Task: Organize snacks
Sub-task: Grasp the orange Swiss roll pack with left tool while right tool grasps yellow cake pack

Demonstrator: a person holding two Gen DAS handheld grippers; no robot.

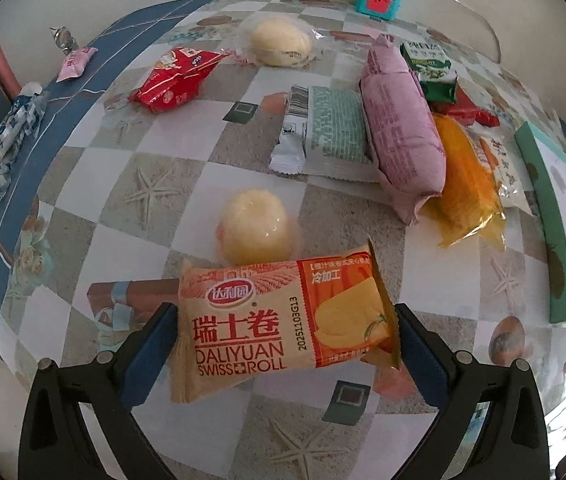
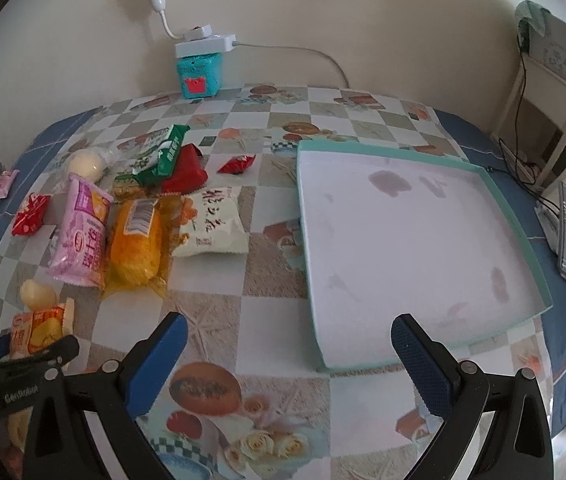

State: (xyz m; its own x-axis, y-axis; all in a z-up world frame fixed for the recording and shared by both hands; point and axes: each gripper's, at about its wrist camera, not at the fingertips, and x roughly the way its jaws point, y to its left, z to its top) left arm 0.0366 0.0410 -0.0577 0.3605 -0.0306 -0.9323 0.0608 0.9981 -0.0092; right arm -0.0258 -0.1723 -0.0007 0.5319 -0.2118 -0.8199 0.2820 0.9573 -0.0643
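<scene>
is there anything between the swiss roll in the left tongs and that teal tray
Nothing visible blocks it. The left tongs grip the Swiss roll packet at the table's near left. In the right wrist view, bare tablecloth lies between that packet and the empty teal tray; the snack pile sits farther back.

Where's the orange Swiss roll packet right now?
The orange Swiss roll packet sits between the left gripper fingers, just in front of the jelly cup.

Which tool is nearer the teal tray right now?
Right. The right tool hangs open at the teal tray's near edge; the left tool straddles the Swiss roll packet farther off.
</scene>
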